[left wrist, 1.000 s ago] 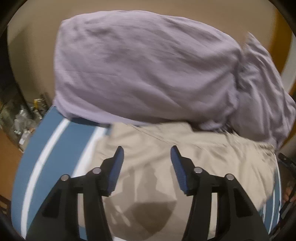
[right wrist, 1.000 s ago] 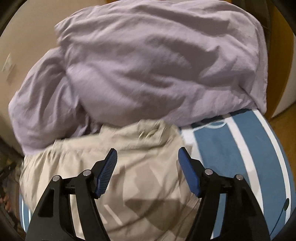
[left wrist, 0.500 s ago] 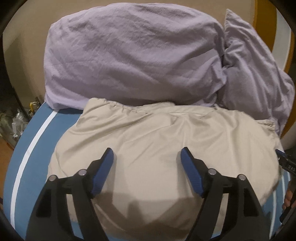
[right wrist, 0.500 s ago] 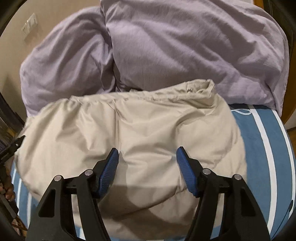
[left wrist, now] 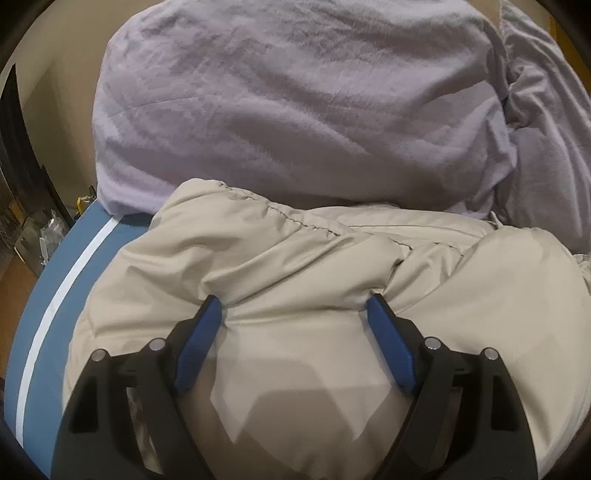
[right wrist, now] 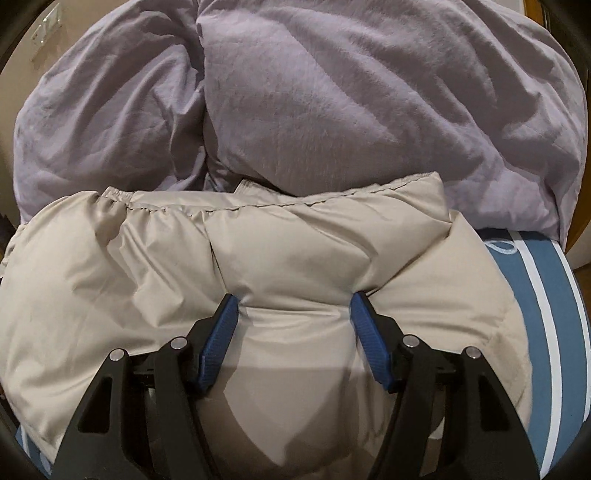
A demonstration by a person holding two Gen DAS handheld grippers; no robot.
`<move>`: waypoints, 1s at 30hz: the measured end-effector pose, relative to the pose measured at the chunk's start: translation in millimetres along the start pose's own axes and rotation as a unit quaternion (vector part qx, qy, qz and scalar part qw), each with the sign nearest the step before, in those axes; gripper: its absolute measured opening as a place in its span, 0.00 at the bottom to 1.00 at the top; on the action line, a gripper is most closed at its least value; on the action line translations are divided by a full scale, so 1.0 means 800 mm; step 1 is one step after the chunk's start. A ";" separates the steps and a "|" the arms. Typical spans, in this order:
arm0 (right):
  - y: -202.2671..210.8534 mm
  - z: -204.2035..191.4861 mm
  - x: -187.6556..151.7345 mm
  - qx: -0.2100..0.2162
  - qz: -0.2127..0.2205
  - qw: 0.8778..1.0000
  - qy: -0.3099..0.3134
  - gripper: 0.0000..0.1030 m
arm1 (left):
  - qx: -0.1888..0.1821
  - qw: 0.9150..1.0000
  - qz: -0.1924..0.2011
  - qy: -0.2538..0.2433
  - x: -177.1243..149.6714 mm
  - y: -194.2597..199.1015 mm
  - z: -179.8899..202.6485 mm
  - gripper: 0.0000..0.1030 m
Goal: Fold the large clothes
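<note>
Beige jacket [left wrist: 295,266] lies bundled on the bed [left wrist: 55,295], apparently folded; both tongs, left [left wrist: 295,310] and right [right wrist: 295,304], stand apart, pressing its padding just ahead. Only flattening seems left.

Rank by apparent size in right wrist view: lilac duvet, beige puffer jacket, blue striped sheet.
1-2. lilac duvet and beige puffer jacket: look alike; the jacket is nearer, so unranked.
3. blue striped sheet: smallest, mostly covered.

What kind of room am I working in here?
Most likely a bedroom: the beige puffy jacket lies on a bed with a blue, white-striped sheet, a rumpled lilac duvet is heaped behind it, and a wall switch shows on the beige wall.
</note>
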State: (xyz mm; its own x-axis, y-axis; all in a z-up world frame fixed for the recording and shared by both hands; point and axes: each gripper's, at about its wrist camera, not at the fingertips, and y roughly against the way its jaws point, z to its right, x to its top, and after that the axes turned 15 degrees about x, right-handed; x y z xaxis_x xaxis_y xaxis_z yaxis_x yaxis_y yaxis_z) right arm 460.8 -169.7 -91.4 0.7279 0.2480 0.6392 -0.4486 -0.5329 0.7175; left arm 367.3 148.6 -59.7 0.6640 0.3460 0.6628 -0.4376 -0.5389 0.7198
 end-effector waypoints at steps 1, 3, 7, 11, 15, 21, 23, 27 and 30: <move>-0.004 0.001 0.003 -0.002 0.001 1.000 -0.001 0.64 | 0.002 1.000 -0.001 0.000 0.004 -0.005 0.002 0.80; -0.012 0.002 0.009 -0.006 0.002 1.000 -0.003 0.64 | 0.008 1.000 -0.005 0.002 0.013 -0.017 0.006 0.81; -0.031 0.006 0.023 -0.012 0.002 1.000 -0.010 0.64 | 0.018 1.000 -0.012 0.005 0.029 -0.036 0.013 0.85; -0.045 0.009 0.030 -0.019 0.000 1.000 -0.012 0.64 | 0.026 1.000 -0.017 0.002 0.042 -0.056 0.019 0.89; -0.044 0.009 0.034 -0.019 -0.016 1.000 -0.019 0.64 | 0.035 0.999 -0.019 -0.006 0.050 -0.066 0.026 0.91; 0.001 -0.005 0.045 0.028 -0.002 0.999 -0.018 0.62 | 0.021 0.999 -0.028 -0.007 0.049 -0.058 0.013 0.91; 0.014 -0.019 0.056 0.057 0.004 0.998 -0.013 0.62 | 0.013 0.999 -0.029 -0.001 0.051 -0.049 0.008 0.90; 0.022 -0.044 0.072 0.122 0.000 0.992 -0.029 0.62 | -0.024 0.999 -0.006 0.022 0.059 -0.015 -0.003 0.90; 0.017 -0.072 0.073 0.153 -0.014 0.988 -0.029 0.62 | -0.054 0.998 0.012 0.021 0.061 0.011 0.004 0.90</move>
State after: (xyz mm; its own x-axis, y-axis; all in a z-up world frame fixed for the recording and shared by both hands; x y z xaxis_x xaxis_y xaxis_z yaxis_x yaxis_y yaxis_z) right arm 467.2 -115.4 -28.3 0.7708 0.2234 0.5966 -0.2564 -0.7484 0.6116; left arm 398.0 158.3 -21.8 0.6273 0.3682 0.6862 -0.5171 -0.4619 0.7206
